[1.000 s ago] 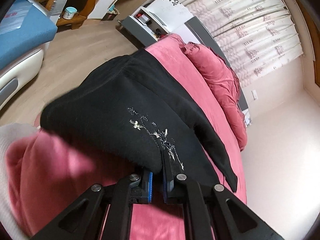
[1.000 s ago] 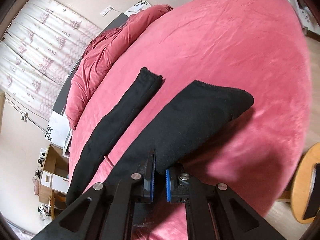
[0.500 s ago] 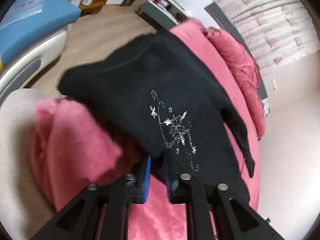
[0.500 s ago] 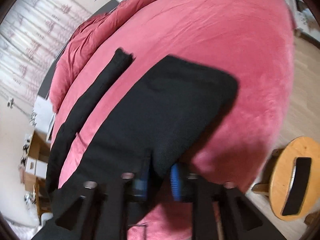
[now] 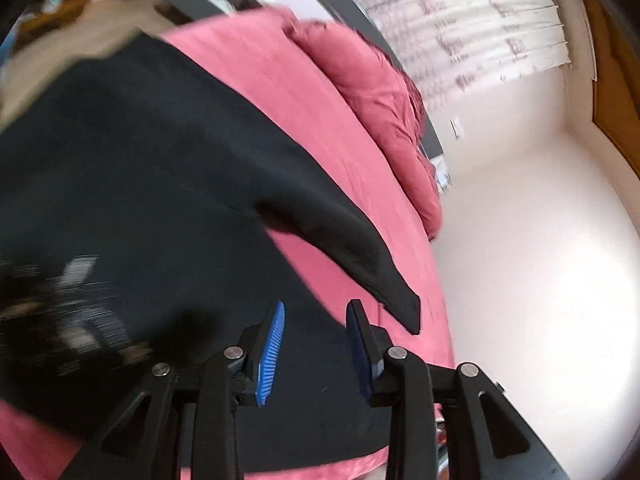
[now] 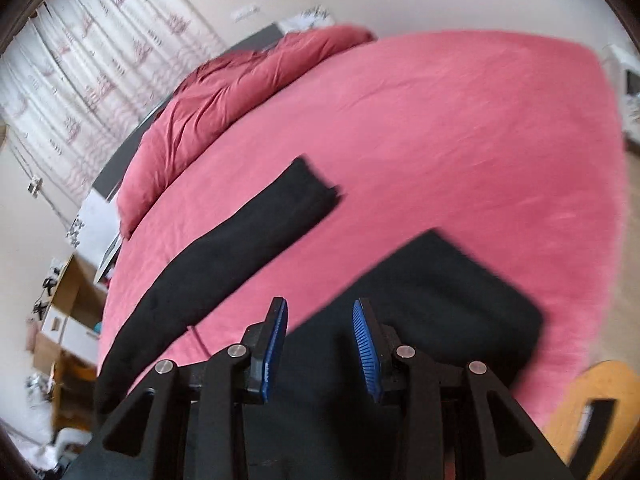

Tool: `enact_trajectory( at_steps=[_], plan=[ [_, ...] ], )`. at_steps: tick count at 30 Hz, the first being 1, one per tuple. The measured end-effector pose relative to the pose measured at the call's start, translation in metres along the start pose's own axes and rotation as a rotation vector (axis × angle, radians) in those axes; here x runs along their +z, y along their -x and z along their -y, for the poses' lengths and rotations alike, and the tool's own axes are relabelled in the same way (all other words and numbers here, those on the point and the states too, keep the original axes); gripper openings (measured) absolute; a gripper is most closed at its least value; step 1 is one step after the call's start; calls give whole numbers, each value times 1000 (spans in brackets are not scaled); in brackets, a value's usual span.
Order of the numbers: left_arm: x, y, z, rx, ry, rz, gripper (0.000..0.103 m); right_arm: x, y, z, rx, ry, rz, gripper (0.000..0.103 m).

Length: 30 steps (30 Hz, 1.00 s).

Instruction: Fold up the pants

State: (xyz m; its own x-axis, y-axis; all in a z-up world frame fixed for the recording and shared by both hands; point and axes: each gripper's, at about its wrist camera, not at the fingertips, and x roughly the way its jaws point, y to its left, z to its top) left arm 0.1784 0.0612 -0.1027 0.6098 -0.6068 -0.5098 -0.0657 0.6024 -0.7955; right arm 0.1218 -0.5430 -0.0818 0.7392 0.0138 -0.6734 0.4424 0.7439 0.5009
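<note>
Left wrist view showed the black fabric pants (image 5: 152, 184) spread on the pink-sheeted bed (image 5: 320, 128), the left gripper (image 5: 316, 344) opening, holding nothing (right gripper (image 6: 320, 344) likewise parted, empty). Judged risk: the loose fold slipping apart or snagging a pad on withdrawal.

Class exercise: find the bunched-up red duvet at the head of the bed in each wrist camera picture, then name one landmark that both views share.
Left wrist view: the red duvet lies upper centre, along the bed's far edge, below the curtain.
Right wrist view: the red duvet lies upper left, running diagonally beside the curtain.
Shared landmark: the patterned white curtain behind the duvet.
</note>
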Motion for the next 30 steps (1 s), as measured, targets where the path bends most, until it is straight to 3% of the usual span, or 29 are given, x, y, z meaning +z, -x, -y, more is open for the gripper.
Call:
enact_trajectory(
  at_steps=[7, 10, 16, 18, 20, 23, 26, 28, 30],
  plan=[
    [33, -92, 14, 31, 41, -29, 33, 13, -88, -19, 76, -144, -106, 43],
    [47, -116, 11, 85, 30, -23, 33, 28, -114, -23, 75, -161, -106, 43],
    [71, -150, -10, 104, 111, -24, 34, 52, -150, -16, 74, -226, -87, 42],
    [78, -157, -14, 117, 133, -37, 34, 57, -156, -18, 69, -226, -73, 34],
    [84, -167, -19, 109, 178, -63, 33, 61, -165, -21, 46, -231, -75, 17],
    [89, -170, -22, 101, 222, -83, 25, 66, -164, -24, 46, -238, -68, 11],
    [94, -165, -1, 139, 117, -102, 14, 78, -134, -29, 75, -199, -6, 10],
    [97, -157, 15, 159, 51, -118, 12, 87, -114, -31, 88, -187, 24, 10],
    [98, -152, 22, 143, 52, -144, 12, 95, -91, -30, 96, -186, 54, 10]
  ],
)
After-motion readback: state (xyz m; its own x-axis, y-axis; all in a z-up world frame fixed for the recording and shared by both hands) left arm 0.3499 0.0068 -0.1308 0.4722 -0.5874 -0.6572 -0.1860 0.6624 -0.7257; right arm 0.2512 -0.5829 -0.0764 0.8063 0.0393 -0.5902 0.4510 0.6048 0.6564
